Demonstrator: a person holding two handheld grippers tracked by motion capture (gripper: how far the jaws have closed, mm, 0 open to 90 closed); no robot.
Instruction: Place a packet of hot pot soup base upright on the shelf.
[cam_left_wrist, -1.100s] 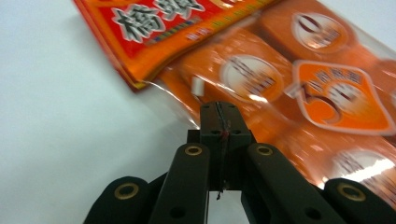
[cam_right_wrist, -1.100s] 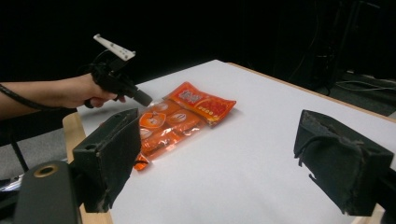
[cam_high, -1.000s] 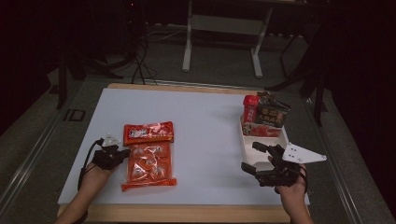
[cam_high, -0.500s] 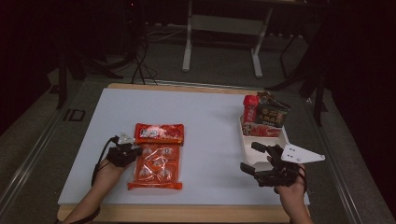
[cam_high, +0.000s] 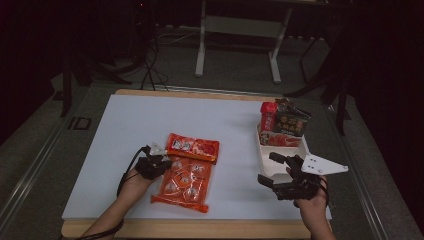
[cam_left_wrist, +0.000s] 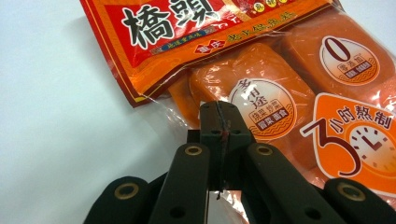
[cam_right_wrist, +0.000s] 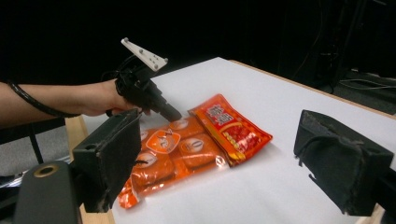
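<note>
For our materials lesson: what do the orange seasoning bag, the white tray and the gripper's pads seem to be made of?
Orange seasoning bag: glossy plastic film, part clear, with glare and creases.
White tray: smooth matt material with a moulded rim, probably plastic or pulp.
Right gripper pads: black, matt and rough-grained, likely foam or rubber.
</note>
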